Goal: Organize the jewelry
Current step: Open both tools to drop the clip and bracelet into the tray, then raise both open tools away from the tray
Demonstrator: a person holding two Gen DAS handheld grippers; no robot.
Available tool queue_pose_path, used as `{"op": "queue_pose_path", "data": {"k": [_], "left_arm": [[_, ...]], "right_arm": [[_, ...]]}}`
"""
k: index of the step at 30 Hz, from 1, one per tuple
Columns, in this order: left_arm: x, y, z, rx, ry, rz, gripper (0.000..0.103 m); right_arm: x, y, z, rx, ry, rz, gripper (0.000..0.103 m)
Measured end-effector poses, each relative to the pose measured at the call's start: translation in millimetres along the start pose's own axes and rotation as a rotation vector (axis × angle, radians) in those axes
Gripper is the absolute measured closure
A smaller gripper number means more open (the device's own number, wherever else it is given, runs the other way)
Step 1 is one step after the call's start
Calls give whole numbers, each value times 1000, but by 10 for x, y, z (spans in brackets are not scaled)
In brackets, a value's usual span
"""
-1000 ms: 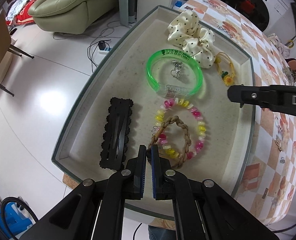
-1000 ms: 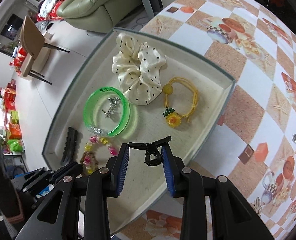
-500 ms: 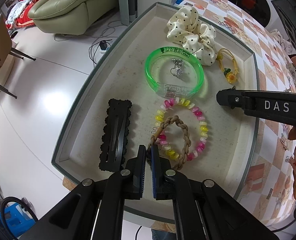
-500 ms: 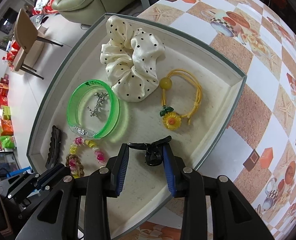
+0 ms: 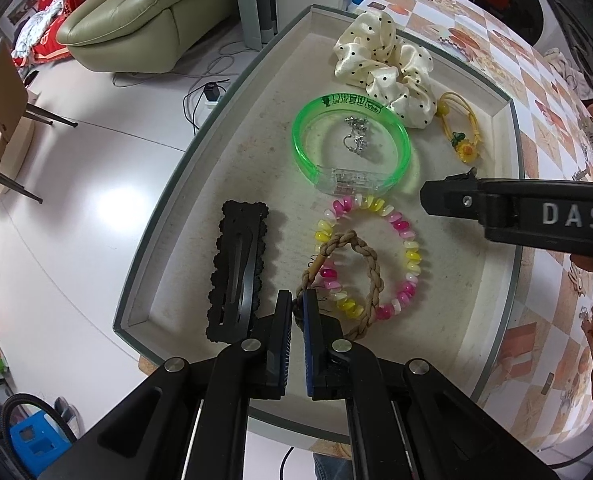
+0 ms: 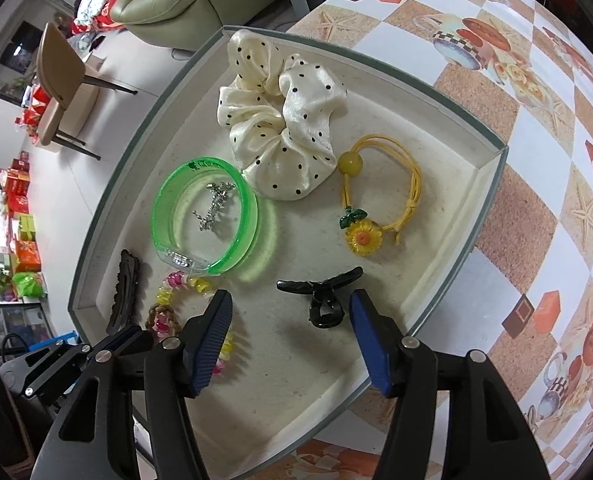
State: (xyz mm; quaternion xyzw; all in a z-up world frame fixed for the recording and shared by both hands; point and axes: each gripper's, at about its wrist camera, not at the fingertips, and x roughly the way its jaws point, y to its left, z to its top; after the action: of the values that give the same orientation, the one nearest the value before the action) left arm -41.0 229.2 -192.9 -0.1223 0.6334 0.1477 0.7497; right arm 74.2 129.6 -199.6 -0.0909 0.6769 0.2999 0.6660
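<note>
A shallow cream tray (image 5: 200,184) (image 6: 448,280) holds the jewelry. My left gripper (image 5: 297,300) is shut on the braided brown rope bracelet (image 5: 370,268), which lies on a pink and yellow bead bracelet (image 5: 410,248). My right gripper (image 6: 292,320) is open, its jaws wide apart around a small black claw clip (image 6: 322,300) that lies on the tray floor. The right gripper's finger (image 5: 496,204) shows in the left wrist view over the tray's right side.
In the tray also lie a black scalloped hair clip (image 5: 236,264), a green bangle (image 6: 204,216) with a silver chain inside, a cream dotted scrunchie (image 6: 280,120) and a yellow sunflower hair tie (image 6: 376,200). The tray sits at the edge of a patterned tablecloth (image 6: 536,160).
My right gripper has opened and let go of the black claw clip, which now lies in the tray. The left gripper stays shut on the rope bracelet.
</note>
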Motion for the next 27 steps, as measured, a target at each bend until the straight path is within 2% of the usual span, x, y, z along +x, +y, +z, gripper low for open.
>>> {"op": "queue_pose_path", "data": {"k": [9, 22, 23, 24, 25, 27], "left_arm": [[-63, 47, -33, -17, -3, 1, 93], [-248, -46, -37, -12, -25, 5, 93], [-268, -60, -48, -11, -27, 6, 76], [-277, -72, -54, -11, -28, 11, 12], [-316, -78, -61, -17, -47, 36, 0], [-351, -121, -48, -1, -64, 48, 0]], "right_arm": [[-296, 2, 130, 34, -69, 81, 24], [-713, -151, 15, 92, -120, 158, 19], [-728, -148, -16, 95, -122, 161, 18], [-742, -152, -35, 99, -124, 164, 18], [-761, -170, -52, 103, -126, 168, 18], [-793, -195, -84, 114, -129, 177, 15]]}}
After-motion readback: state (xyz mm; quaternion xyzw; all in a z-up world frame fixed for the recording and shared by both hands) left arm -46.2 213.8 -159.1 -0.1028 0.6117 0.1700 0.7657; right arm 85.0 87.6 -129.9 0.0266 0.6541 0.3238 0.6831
